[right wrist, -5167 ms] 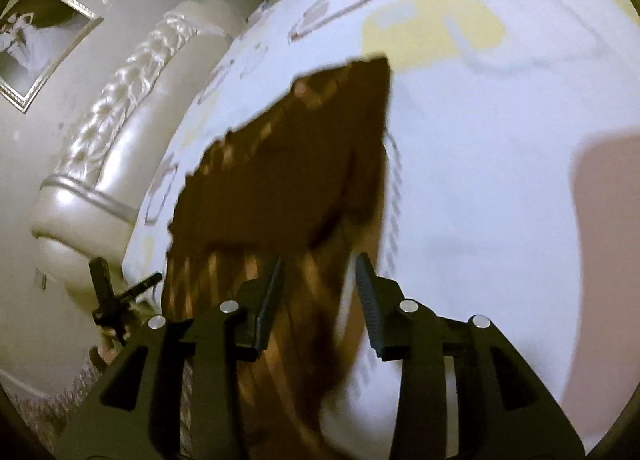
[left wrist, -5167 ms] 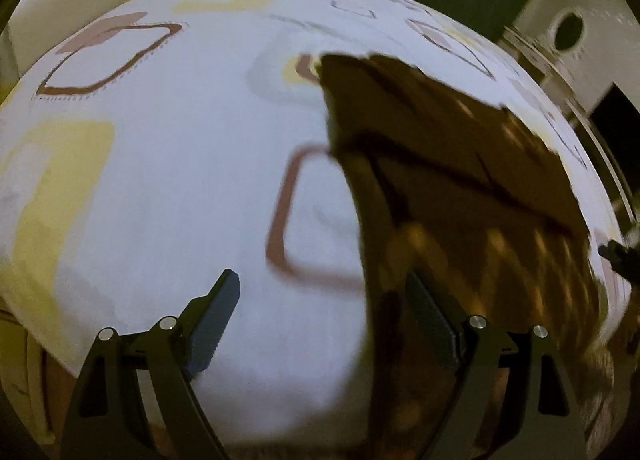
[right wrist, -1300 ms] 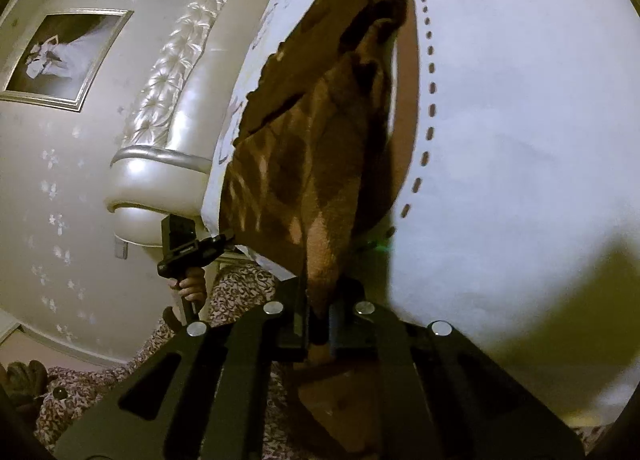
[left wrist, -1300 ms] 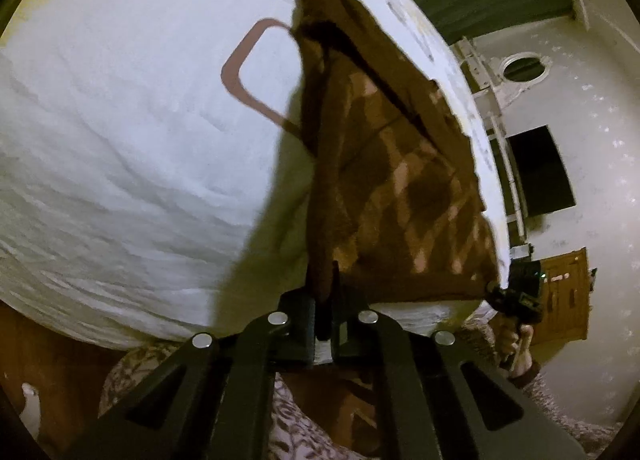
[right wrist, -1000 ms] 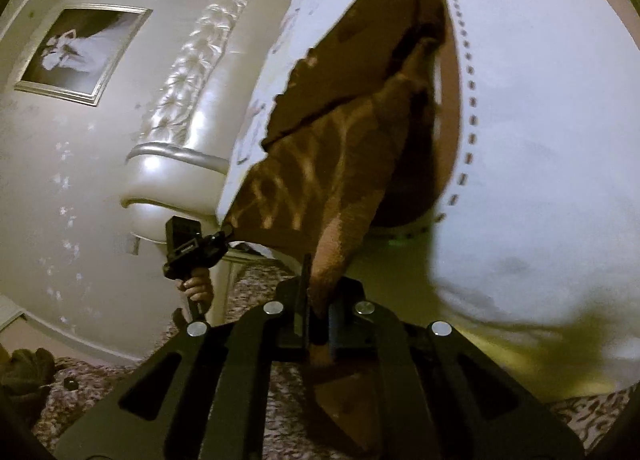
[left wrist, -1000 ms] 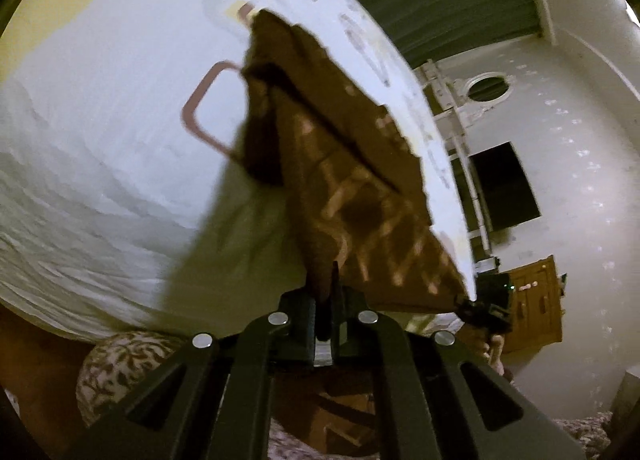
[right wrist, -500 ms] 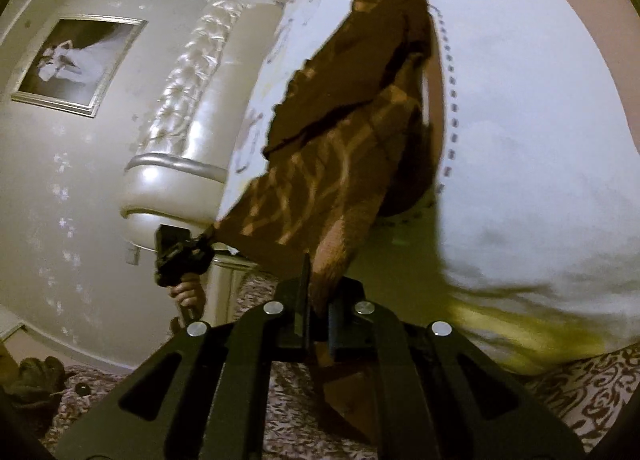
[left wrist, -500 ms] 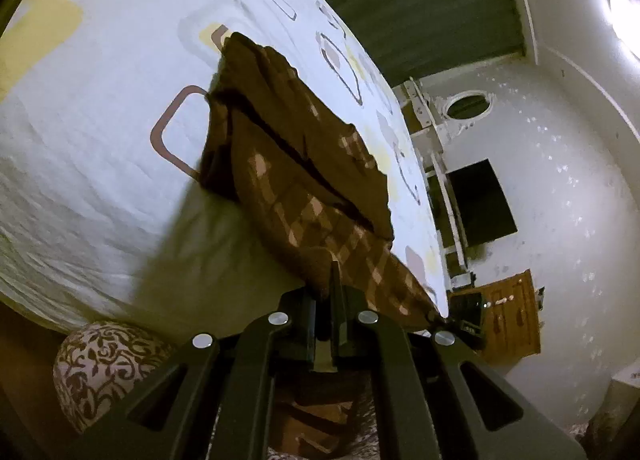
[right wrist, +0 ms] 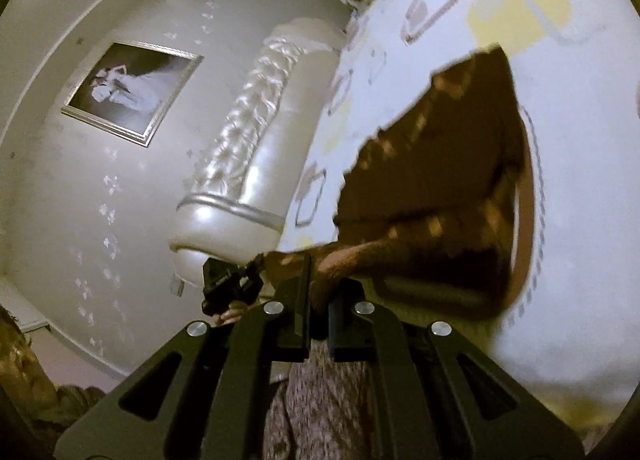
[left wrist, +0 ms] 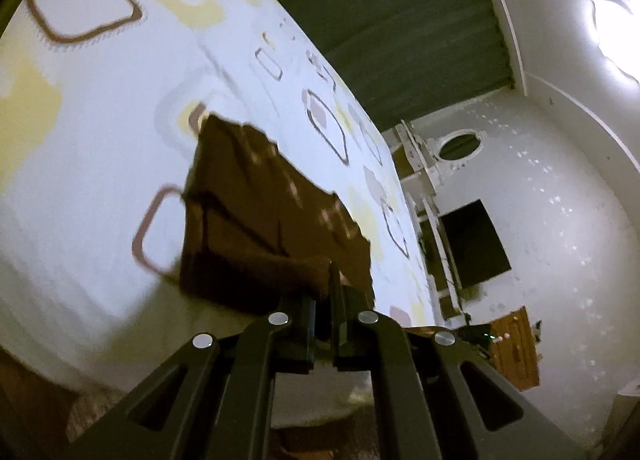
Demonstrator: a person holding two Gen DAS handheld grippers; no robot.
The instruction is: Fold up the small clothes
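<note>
A small brown garment (left wrist: 256, 215) with a lighter checked pattern lies on the white bed sheet (left wrist: 92, 131), its near edge lifted off the bed. My left gripper (left wrist: 331, 296) is shut on one near corner of that edge. In the right wrist view the same brown garment (right wrist: 444, 183) spreads up the bed, and my right gripper (right wrist: 316, 292) is shut on its other near corner. The left gripper (right wrist: 230, 288), held by a hand, shows at the garment's far corner in the right wrist view. The lifted edge hangs taut between both grippers.
The sheet carries brown and yellow rounded squares. A padded white headboard (right wrist: 248, 147) and a framed picture (right wrist: 132, 91) stand on the left of the right wrist view. A dark green curtain (left wrist: 400, 27), white furniture (left wrist: 424, 163) and a wooden cabinet (left wrist: 516, 352) lie beyond the bed. Patterned carpet (right wrist: 320, 400) is below.
Both grippers have risen and moved up over the bed, carrying the garment's near edge. The garment now looks shorter and its lifted edge sits over the part lying flat.
</note>
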